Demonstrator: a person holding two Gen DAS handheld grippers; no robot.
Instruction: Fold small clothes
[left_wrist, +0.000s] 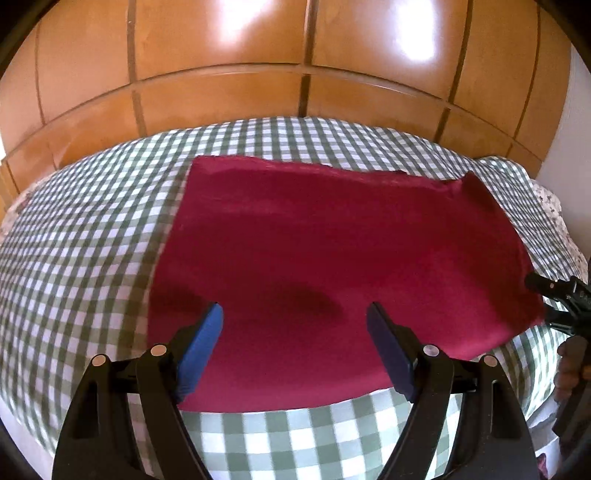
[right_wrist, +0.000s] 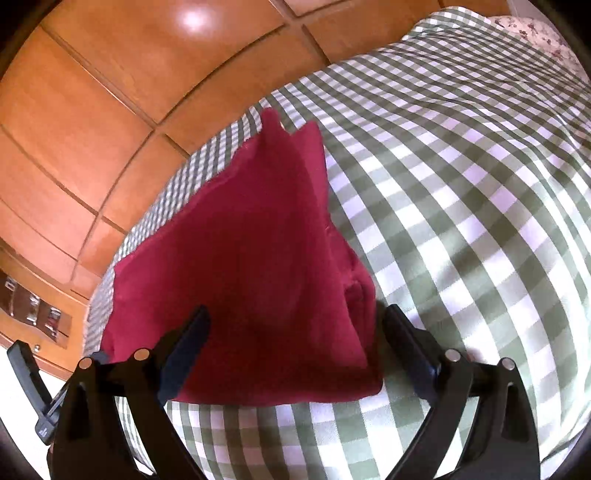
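- The red garment (left_wrist: 325, 266) lay spread flat on the bed's green-and-white checked cover (left_wrist: 92, 236), reaching close to the far edge of the bed in the left wrist view.
- In the right wrist view the same garment (right_wrist: 240, 266) showed a doubled layer along its right side, with a small rumpled fold near the right claw's right finger; its far corner stood up in two points.
- The left claw (left_wrist: 295, 314) hovered over the near part of the garment with its fingers spread wide and nothing between them; its blue pads (left_wrist: 201, 350) were bare.
- The right claw (right_wrist: 295, 317) also stood wide apart, straddling the near right corner of the garment without gripping it; whether its fingers touched the cloth could not be told.
- In the left wrist view the right claw's black tip sat at the garment's right edge, with part of a hand (left_wrist: 570, 365) behind it.
- The checked cover (right_wrist: 461, 184) stretched well beyond the garment to the right, and a floral pillow (right_wrist: 535, 33) lay at its far end.
- A glossy orange-brown wooden wardrobe (left_wrist: 221, 55) with panelled doors stood behind the bed.
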